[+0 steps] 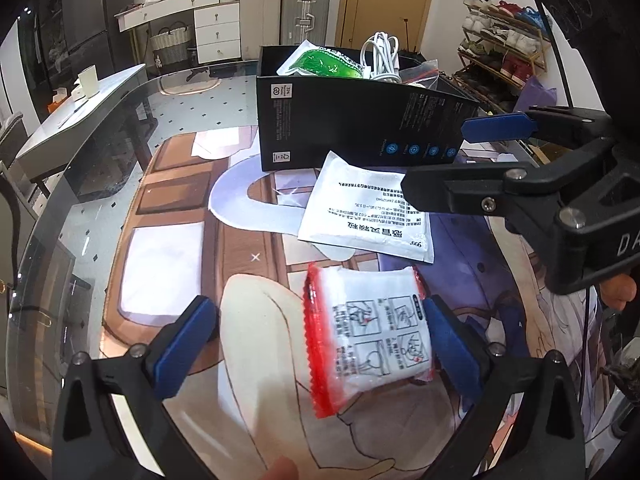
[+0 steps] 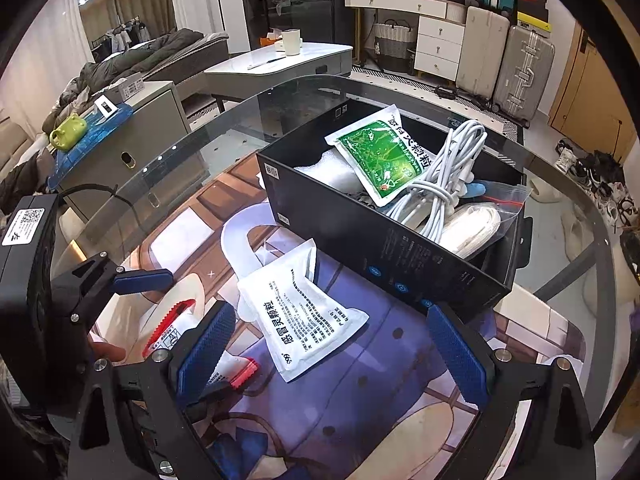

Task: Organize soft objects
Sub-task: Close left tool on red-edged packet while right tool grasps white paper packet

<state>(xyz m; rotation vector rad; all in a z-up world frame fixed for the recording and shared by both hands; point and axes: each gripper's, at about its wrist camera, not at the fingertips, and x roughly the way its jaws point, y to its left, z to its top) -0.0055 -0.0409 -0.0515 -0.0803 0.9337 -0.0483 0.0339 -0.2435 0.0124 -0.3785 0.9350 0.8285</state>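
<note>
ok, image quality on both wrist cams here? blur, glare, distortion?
Left wrist view: the red-edged packet between the left tool's fingers is motion-blurred, while the white sachet beyond prints sharp; strong fisheye bend along the glass table edge. Right wrist view: mostly sharp, text on the white sachet legible; ceiling-light reflections on the glass, dark vignette at the corners.

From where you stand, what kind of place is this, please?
Most likely a lived-in flat, a living room open to a sleeping area. A shoe rack stands by the door, suitcases line the wall, and a bed with a rumpled quilt lies beyond the glass table.
</note>
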